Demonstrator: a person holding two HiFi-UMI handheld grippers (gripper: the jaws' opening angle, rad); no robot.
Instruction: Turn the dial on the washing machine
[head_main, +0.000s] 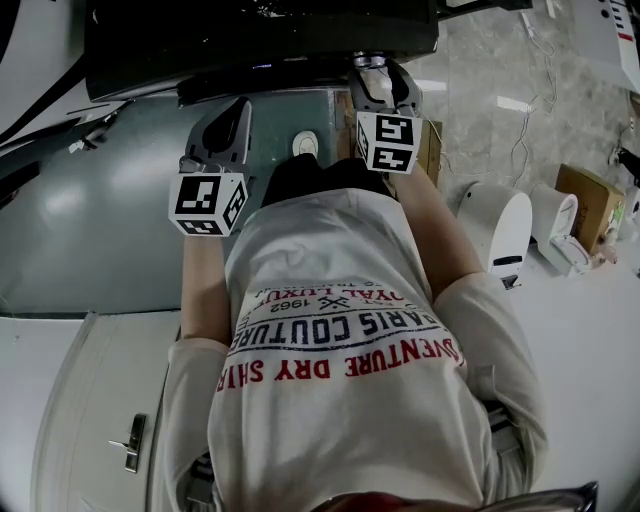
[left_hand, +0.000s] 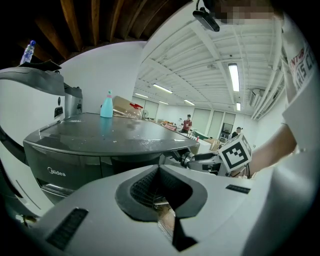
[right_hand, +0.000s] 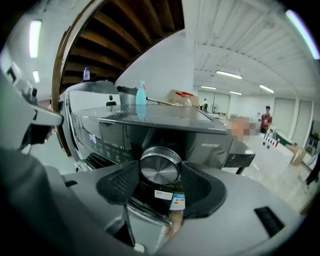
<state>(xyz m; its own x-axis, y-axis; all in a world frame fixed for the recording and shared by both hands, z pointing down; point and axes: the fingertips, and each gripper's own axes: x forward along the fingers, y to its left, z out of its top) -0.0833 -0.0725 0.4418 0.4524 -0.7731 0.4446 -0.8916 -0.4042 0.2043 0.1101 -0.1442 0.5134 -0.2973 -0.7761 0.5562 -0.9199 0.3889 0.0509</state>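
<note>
The dial (right_hand: 160, 167), a round brushed-metal knob, is found on the dark front panel of the washing machine (right_hand: 165, 125), directly ahead of the right tool (right_hand: 160, 184) at its 12 o'clock. The right tool is held spread wide, with the dial taken in between its jaws. One ribbed pad (right_hand: 120, 182) is set at the knob's 9 o'clock and the other at its 3 o'clock, each just beside the rim, and no squeeze on the knob is seen. Two small printed labels (right_hand: 162, 195) are stuck to the panel at the dial's 6 o'clock.

The left tool (left_hand: 159, 170) is pressed together at its tips, and nothing is carried between its jaws. It is held apart from the machine's front, at 8 o'clock of the right tool as seen from the head. In the left gripper view the right tool's marker cube (left_hand: 235, 154) is seen at 3 o'clock.

A light-blue bottle (right_hand: 142, 95) is stood upright on the machine's flat grey top, at 11 o'clock from the dial. A clear bottle (right_hand: 86, 74) with a blue cap is seen farther off at 10 o'clock. In the head view a white appliance (head_main: 500, 225) and a cardboard box (head_main: 590, 205) are set on the pale floor (head_main: 580, 330) at 3 o'clock of the person (head_main: 340, 340).
</note>
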